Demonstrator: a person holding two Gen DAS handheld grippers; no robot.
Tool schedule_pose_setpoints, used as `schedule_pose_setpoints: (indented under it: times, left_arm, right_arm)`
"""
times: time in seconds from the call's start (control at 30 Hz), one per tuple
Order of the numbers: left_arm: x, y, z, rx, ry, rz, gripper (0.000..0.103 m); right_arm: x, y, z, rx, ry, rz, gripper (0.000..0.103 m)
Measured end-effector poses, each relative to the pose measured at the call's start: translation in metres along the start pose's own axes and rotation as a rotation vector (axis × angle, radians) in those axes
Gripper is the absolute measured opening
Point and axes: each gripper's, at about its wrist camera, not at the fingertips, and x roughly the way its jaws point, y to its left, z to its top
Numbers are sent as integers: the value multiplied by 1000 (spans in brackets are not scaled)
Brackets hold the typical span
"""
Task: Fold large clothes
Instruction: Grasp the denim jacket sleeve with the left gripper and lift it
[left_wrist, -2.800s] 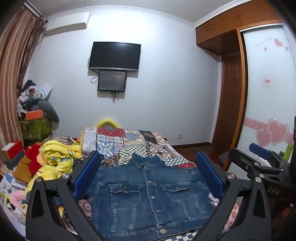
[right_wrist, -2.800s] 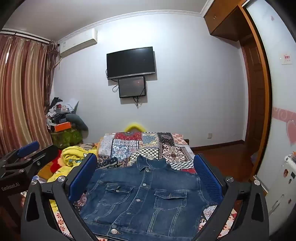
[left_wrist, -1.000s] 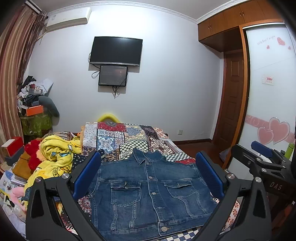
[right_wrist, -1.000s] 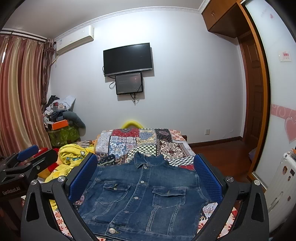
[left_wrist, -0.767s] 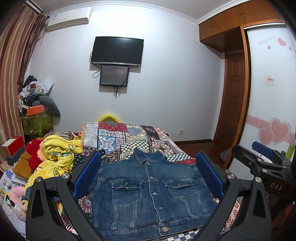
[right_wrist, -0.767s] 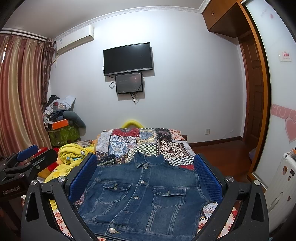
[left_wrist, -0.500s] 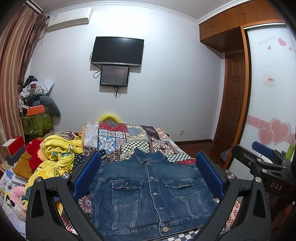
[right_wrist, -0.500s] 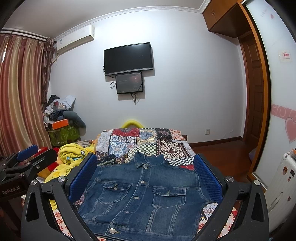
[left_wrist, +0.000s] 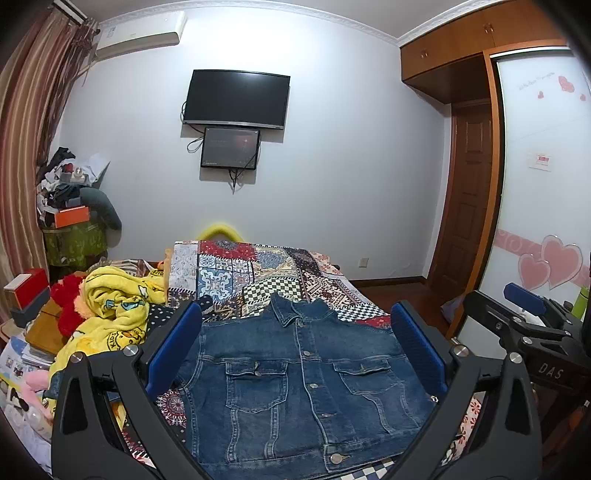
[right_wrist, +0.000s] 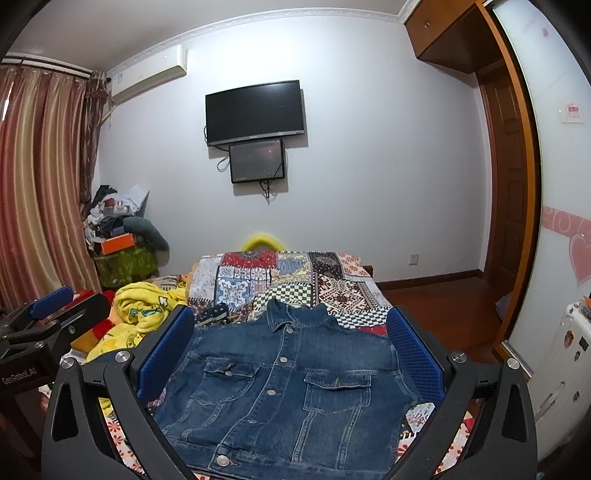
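Denim jacket (left_wrist: 303, 384) lies flat on the bed (left_wrist: 258, 266), ahead of my left claw (left_wrist: 295, 350) and right claw (right_wrist: 291, 347), both spread apart, empty.

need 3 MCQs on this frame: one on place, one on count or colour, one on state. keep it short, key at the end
1. Where does the denim jacket lie?
A. Flat on the patterned bedspread
B. On the floor
C. Hung on the door

2. How many flapped chest pockets show on its front?
A. One
B. Two
C. Four

3. How is the left hand-held gripper?
A. Shut on the collar
B. Shut on a sleeve
C. Open, holding nothing

Key: 1 A, the jacket is spread front-up, collar toward the far wall, over the quilt. 2 B, one pocket sits on each side of the button row. 3 C, its blue pads stand wide apart with the jacket showing between them; the right hand-held gripper is open as well.
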Motion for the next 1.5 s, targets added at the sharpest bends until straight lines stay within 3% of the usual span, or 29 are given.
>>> schedule_pose_setpoints:
  times: [0.27, 0.47, 0.67, 0.93, 1.13, 1.27, 1.43, 1.5]
  left_arm:
    - [25, 24, -2, -21, 21, 31, 103]
    - [60, 68, -14, -36, 68, 149, 103]
    - [99, 144, -43, -121, 193, 316, 103]
    - [121, 277, -95, -392, 324, 465, 103]
    - [131, 357, -155, -633, 483, 479, 103]
    - [137, 389, -193, -776, 556, 404, 92]
    - [148, 406, -220, -929, 575, 281, 74]
    - [151, 415, -227, -954, 562, 294, 74]
  right_arm:
    - [23, 7, -6, -36, 48, 0, 103]
    - [61, 12, -14, -76, 126, 0, 103]
    - [110, 13, -26, -87, 230, 14, 103]
    - [181, 13, -43, -49, 381, 60, 103]
    - [236, 8, -64, 48, 557, 126, 103]
    - [262, 10, -79, 75, 649, 143, 103]
    - [281, 9, -94, 100, 723, 144, 103]
    - [284, 8, -99, 108, 745, 145, 103]
